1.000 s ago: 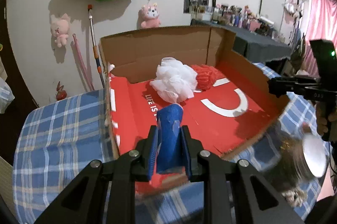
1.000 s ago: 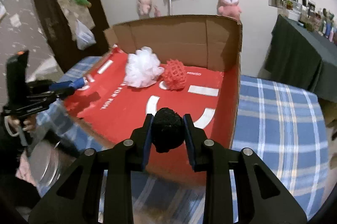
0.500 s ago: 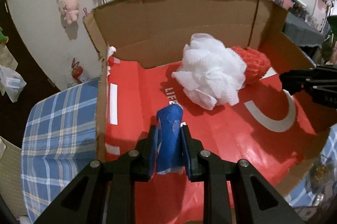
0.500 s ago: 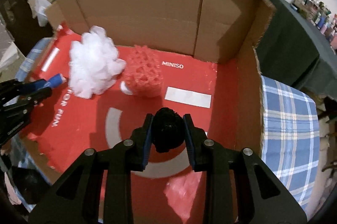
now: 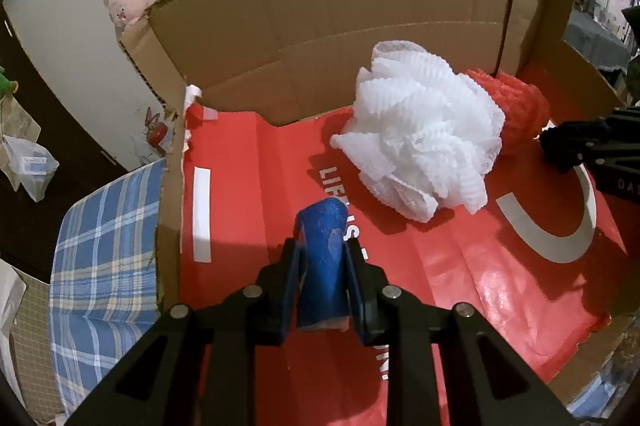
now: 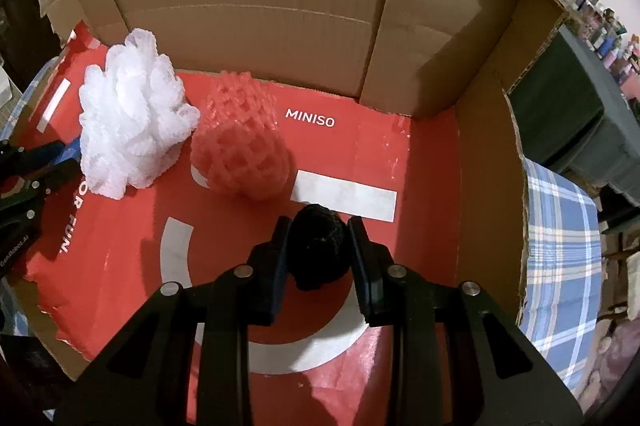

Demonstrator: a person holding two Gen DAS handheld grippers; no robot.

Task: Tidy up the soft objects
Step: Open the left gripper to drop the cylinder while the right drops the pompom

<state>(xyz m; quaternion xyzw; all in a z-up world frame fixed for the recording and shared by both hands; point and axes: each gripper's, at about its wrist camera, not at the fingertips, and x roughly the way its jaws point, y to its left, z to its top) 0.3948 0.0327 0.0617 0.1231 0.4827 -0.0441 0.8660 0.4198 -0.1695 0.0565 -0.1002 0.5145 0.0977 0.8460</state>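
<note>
Two tools over box (image 6: 480, 186), left tool (image 5: 322, 258) clamping blue sponge (image 5: 322, 262), right tool (image 6: 318, 250) clamping black pouf (image 6: 318, 252)

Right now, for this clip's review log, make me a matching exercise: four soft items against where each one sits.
Items:
1. white mesh bath pouf
2. coral-red net sponge
3. blue foam roll
4. black knitted ball

Places:
A. between the right gripper's fingers
B. on the red box liner, against the pouf
C. between the left gripper's fingers
D. on the red box liner, leftmost in the right wrist view

Pairs: 1-D, 2-B, 3-C, 4-A
</note>
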